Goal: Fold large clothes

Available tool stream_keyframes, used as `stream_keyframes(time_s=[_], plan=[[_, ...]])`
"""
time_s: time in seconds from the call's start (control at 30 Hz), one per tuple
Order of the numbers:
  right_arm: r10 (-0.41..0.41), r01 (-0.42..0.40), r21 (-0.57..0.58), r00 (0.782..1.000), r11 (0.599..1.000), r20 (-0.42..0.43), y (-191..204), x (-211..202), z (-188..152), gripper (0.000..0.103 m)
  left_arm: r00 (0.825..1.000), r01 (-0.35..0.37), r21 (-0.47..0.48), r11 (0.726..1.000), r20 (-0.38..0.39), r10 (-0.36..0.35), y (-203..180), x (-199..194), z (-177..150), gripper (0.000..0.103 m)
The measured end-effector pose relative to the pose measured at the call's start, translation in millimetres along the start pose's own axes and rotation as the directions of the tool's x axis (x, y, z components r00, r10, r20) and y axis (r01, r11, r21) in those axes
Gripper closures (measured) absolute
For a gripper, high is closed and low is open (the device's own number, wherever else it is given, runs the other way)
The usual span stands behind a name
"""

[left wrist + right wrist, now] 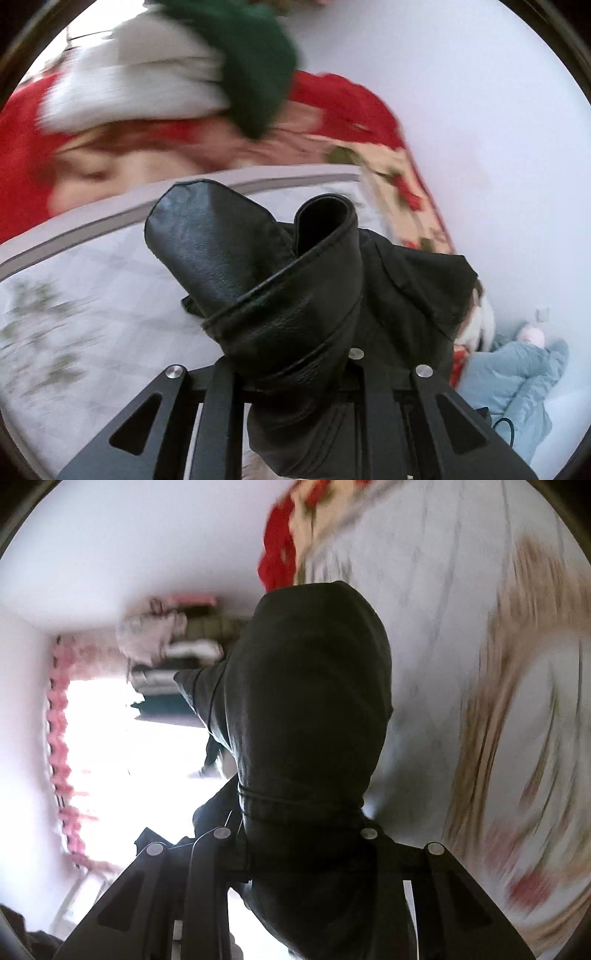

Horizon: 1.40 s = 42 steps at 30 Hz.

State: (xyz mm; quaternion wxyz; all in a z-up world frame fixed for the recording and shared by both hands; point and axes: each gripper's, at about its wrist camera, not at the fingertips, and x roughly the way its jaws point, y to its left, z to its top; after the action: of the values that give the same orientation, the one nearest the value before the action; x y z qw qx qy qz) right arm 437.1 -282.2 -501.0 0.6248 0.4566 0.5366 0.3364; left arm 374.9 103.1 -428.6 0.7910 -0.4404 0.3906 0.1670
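While both grippers carry a bunch of the black leather garment (295, 295) above the bed (92, 288), the step in hand looks like lifting and spreading it. Left gripper (295, 373): fingers hidden under the leather, apparently clamped on it. Right gripper (295, 845): same, fabric heaped over the fingers, so the opening cannot be read directly. Garment hangs in the air, not flat. Both views are motion-blurred. Judgement: draw the two holds apart evenly until the leather is taut, then lower onto the quilted bed, well apart from the red floral blanket (402, 177)
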Motion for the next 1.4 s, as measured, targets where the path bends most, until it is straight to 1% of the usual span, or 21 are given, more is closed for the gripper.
stream_keyframes(time_s=[0.1, 0.2, 0.3, 0.4, 0.5, 0.57, 0.63, 0.67, 0.7, 0.73, 0.77, 0.8, 0.83, 0.9, 1.0, 1.03, 1.1, 1.13, 1.23, 1.3, 1.4], plan=[[-0.001, 0.001, -0.003, 0.998, 1.0, 0.069, -14, -35, 69, 0.071, 0.999, 0.048, 0.068, 0.997, -0.017, -0.047, -60, 59, 10, 0.09], [-0.048, 0.046, 0.025, 0.992, 0.999, 0.119, -44, -71, 134, 0.071, 0.995, 0.077, 0.13, 0.988, -0.073, -0.068, -110, 130, 10, 0.09], [-0.121, 0.112, 0.073, 0.984, 0.991, 0.13, -85, -93, 189, 0.071, 0.989, 0.062, 0.205, 0.977, -0.143, -0.032, -143, 200, 0, 0.089], [-0.174, 0.162, 0.113, 0.978, 0.98, 0.117, -121, -105, 223, 0.07, 0.978, 0.028, 0.289, 0.957, -0.204, 0.033, -160, 253, -13, 0.086], [-0.204, 0.189, 0.137, 0.973, 0.972, 0.111, -142, -116, 243, 0.061, 0.975, 0.014, 0.378, 0.926, -0.211, 0.072, -169, 271, -23, 0.076], [-0.269, 0.254, 0.152, 0.959, 0.955, 0.085, -142, -118, 249, 0.048, 0.97, -0.004, 0.428, 0.904, -0.217, 0.107, -170, 273, -26, 0.07], [-0.375, 0.366, 0.13, 0.925, 0.922, 0.061, -134, -120, 246, 0.037, 0.965, -0.039, 0.473, 0.88, -0.21, 0.156, -175, 269, -30, 0.044], [-0.442, 0.435, 0.095, 0.894, 0.895, 0.07, -124, -121, 241, 0.035, 0.962, -0.053, 0.501, 0.864, -0.205, 0.178, -175, 265, -32, 0.035], [-0.524, 0.521, 0.054, 0.847, 0.852, 0.084, -110, -122, 237, 0.032, 0.961, -0.072, 0.543, 0.836, -0.188, 0.204, -176, 259, -35, 0.015], [-0.612, 0.614, 0.02, 0.784, 0.789, 0.104, -95, -122, 228, 0.029, 0.959, -0.094, 0.58, 0.809, -0.164, 0.229, -177, 254, -39, 0.004], [-0.674, 0.679, -0.002, 0.729, 0.734, 0.121, -85, -123, 220, 0.027, 0.957, -0.12, 0.613, 0.781, -0.14, 0.256, -177, 247, -41, 0.002], [-0.739, 0.748, -0.024, 0.659, 0.663, 0.14, -77, -126, 209, 0.024, 0.951, -0.148, 0.648, 0.747, -0.113, 0.287, -179, 240, -44, 0.0], [-0.81, 0.825, -0.039, 0.562, 0.564, 0.17, -62, -126, 195, 0.022, 0.946, -0.172, 0.68, 0.713, -0.089, 0.313, -181, 231, -48, 0.0], [-0.878, 0.903, -0.049, 0.427, 0.427, 0.218, -34, -124, 171, 0.021, 0.939, -0.2, 0.725, 0.659, -0.051, 0.341, -187, 213, -54, 0.0], [-0.908, 0.942, -0.019, 0.327, 0.334, 0.264, -3, -138, 127, 0.019, 0.939, -0.215, 0.776, 0.593, -0.002, 0.344, -199, 172, -61, 0.0], [-0.913, 0.95, 0.007, 0.299, 0.313, 0.276, 14, -144, 113, 0.019, 0.94, -0.222, 0.786, 0.576, 0.017, 0.34, -203, 153, -63, 0.0], [-0.913, 0.95, 0.044, 0.283, 0.308, 0.295, 44, -159, 85, 0.019, 0.947, -0.198, 0.798, 0.57, 0.005, 0.322, -210, 119, -65, 0.0], [-0.915, 0.952, 0.07, 0.263, 0.297, 0.307, 64, -168, 71, 0.019, 0.949, -0.198, 0.799, 0.568, 0.012, 0.314, -213, 99, -65, 0.0], [-0.919, 0.955, 0.102, 0.234, 0.279, 0.318, 114, -182, 31, 0.019, 0.956, -0.175, 0.801, 0.572, 0.0, 0.293, -225, 42, -65, 0.0], [-0.913, 0.956, 0.109, 0.221, 0.273, 0.342, 160, -193, 0, 0.019, 0.958, -0.168, 0.802, 0.573, -0.004, 0.286, -232, -2, -65, 0.0], [-0.899, 0.967, 0.096, 0.18, 0.236, 0.399, 228, -205, -47, 0.019, 0.968, -0.152, 0.814, 0.56, 0.009, 0.25, -244, -70, -66, 0.0]])
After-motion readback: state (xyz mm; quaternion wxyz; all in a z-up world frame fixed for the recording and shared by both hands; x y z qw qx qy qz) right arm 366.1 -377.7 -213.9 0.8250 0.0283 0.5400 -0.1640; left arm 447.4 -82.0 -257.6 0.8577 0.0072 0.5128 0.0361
